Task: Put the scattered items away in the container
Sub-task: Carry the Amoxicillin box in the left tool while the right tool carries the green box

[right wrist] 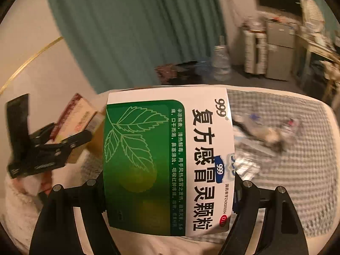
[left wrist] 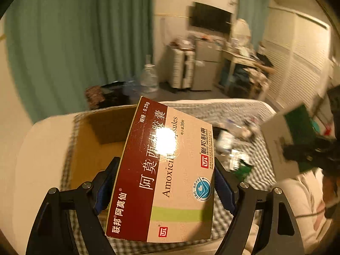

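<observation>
My left gripper [left wrist: 165, 182] is shut on a dark red and beige amoxicillin box [left wrist: 165, 170] and holds it above the bed, over the near right part of an open cardboard box [left wrist: 93, 140]. My right gripper [right wrist: 169, 182] is shut on a green and white 999 cold-remedy box [right wrist: 167, 161] held above the bed. In the right wrist view the left gripper [right wrist: 53, 146] with its amoxicillin box [right wrist: 74, 116] shows at the left. In the left wrist view the right gripper [left wrist: 314, 155] with its green and white box [left wrist: 282, 140] shows at the right. Several scattered small items [left wrist: 233, 144] lie on the checked cover.
The bed has a grey checked cover [right wrist: 297, 170] and a white fluffy blanket [right wrist: 19, 208] at the near edge. Beyond the bed are a teal curtain [left wrist: 74, 42], a water jug [left wrist: 148, 78] on the floor, a drawer unit, a small fridge and a desk.
</observation>
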The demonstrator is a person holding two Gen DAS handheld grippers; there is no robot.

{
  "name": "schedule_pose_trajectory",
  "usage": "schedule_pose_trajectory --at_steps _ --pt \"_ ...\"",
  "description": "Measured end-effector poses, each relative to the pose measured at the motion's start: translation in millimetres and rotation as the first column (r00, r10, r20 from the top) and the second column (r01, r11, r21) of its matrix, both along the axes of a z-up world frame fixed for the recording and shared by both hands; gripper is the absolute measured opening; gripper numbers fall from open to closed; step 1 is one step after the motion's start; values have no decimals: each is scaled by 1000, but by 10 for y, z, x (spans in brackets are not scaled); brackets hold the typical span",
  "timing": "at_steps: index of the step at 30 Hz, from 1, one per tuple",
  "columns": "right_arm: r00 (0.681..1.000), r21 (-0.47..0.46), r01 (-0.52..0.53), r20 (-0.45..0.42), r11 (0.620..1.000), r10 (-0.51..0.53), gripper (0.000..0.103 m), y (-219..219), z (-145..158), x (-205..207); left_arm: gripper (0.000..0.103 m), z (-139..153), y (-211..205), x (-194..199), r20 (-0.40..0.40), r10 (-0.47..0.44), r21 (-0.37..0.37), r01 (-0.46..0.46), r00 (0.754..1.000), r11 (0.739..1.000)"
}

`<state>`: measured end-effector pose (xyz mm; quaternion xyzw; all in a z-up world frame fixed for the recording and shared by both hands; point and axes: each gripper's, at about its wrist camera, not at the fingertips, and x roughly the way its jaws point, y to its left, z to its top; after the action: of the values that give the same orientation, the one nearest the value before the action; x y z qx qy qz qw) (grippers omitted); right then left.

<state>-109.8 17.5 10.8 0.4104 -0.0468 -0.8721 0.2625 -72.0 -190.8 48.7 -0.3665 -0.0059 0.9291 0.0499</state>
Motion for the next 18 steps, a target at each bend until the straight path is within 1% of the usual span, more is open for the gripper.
schedule_pose_trajectory --at_steps 2,5,8,11,13,15,16,18 --pt "998 -42 -52 18 998 53 80 -200 36 -56 83 -83 -214 -68 19 52 30 -52 998 998" --pt "995 -45 -91 28 995 92 80 -467 15 -186 83 -255 -423 -194 55 97 69 -100 994 993" --pt "991 -81 -109 73 991 115 80 -726 -128 -348 83 -482 -531 -347 81 124 76 -130 989 989" --pt "984 -107 -118 123 987 131 80 -978 -313 -519 83 -728 -686 -483 123 154 105 -167 980 980" --pt "977 -115 -127 155 985 144 80 -1171 -465 -620 83 -841 -743 -595 147 159 116 -177 976 977" --pt "973 -121 -125 178 985 146 80 -1330 -569 -645 83 -932 -794 -650 157 161 112 -179 975 977" --pt "971 -121 -119 191 985 141 80 -1407 -634 -692 83 -963 -811 -676 159 157 112 -176 975 978" --pt "975 -113 -94 191 989 115 80 -1488 -670 -699 83 -1006 -888 -719 166 153 121 -174 974 977"
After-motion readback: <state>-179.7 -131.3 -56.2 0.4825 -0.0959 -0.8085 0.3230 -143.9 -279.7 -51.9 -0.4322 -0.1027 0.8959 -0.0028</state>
